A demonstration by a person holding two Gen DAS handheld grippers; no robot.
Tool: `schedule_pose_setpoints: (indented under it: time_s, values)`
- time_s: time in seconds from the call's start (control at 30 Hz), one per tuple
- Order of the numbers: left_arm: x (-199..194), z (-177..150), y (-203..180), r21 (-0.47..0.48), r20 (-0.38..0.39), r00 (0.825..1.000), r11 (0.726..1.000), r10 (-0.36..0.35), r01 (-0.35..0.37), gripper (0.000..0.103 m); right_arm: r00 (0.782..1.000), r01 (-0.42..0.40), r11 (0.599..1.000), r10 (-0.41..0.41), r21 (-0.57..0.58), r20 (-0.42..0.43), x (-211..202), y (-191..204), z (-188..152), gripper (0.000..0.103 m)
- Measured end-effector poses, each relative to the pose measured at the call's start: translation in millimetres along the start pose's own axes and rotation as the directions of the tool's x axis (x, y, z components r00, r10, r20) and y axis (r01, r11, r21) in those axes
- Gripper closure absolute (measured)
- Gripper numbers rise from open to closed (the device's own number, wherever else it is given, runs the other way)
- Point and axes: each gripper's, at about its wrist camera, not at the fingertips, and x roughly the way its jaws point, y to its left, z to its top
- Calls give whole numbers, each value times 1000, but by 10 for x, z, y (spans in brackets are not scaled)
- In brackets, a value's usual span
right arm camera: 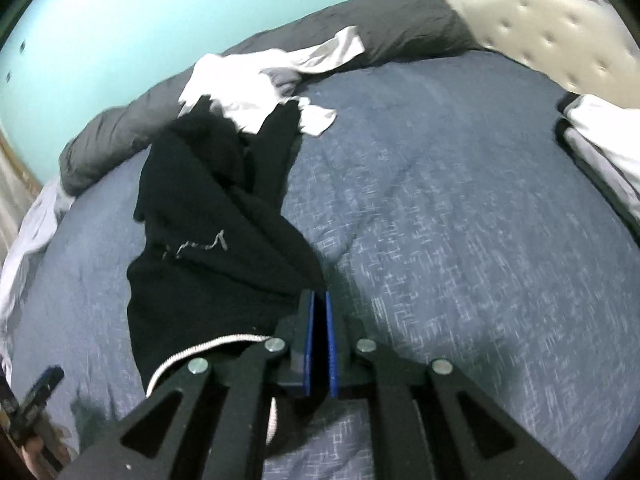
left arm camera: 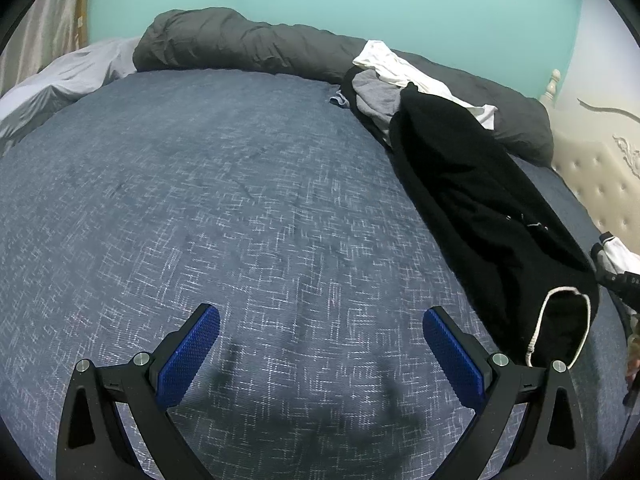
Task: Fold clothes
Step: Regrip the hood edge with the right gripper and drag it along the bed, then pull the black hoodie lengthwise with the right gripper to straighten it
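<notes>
A black garment with a white drawstring [left arm camera: 480, 200] lies stretched along the right side of the blue bedspread [left arm camera: 240, 200]. My left gripper [left arm camera: 321, 340] is open and empty above bare bedspread, left of the garment. In the right wrist view my right gripper [right arm camera: 319, 304] is shut on the near edge of the black garment [right arm camera: 208, 232], whose white drawstring [right arm camera: 192, 354] runs beside the left finger. A white garment [right arm camera: 240, 92] and a grey one [right arm camera: 284, 78] lie crumpled at the far end of the black one.
A rolled dark grey duvet [left arm camera: 248, 44] lies along the far side of the bed against a turquoise wall. A cream tufted headboard [right arm camera: 552, 36] stands at the right. Folded white and dark clothes [right arm camera: 600, 140] sit near the headboard. A pale sheet [left arm camera: 60, 80] hangs at far left.
</notes>
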Motion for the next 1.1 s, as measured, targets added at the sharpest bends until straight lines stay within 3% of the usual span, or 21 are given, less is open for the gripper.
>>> schedule_pose_setpoints:
  time_s: [0.2, 0.3, 0.5, 0.67, 0.77, 1.0, 1.03, 1.1]
  values:
    - [7, 7, 11, 0, 1, 1000, 1000, 2, -2, 0, 998, -64, 998, 64, 6, 22, -153, 182, -95, 90]
    - [3, 3, 10, -1, 2, 1000, 1000, 1, -1, 0, 985, -163, 986, 164, 17, -47, -69, 368, -209, 72]
    - [-4, -4, 6, 3, 1, 1000, 1000, -6, 6, 0, 943, -287, 957, 290, 39, -162, 192, 763, -486, 69]
    - [3, -2, 13, 2, -1, 1000, 1000, -8, 8, 0, 925, -309, 951, 304, 13, -229, 409, 1091, -687, 58]
    - [8, -1, 17, 2, -2, 1000, 1000, -8, 8, 0, 934, -288, 956, 270, -46, -234, 521, 1273, -740, 50]
    - [20, 3, 25, 0, -5, 1000, 1000, -9, 9, 0, 956, -190, 971, 147, -149, -255, 812, 1457, -737, 51]
    - [23, 6, 26, 1, -6, 1000, 1000, -9, 9, 0, 957, -181, 970, 136, -161, -258, 839, 1471, -734, 54]
    - [20, 13, 26, 0, -5, 1000, 1000, -10, 10, 0, 960, -170, 968, 120, -184, -254, 850, 1491, -725, 79]
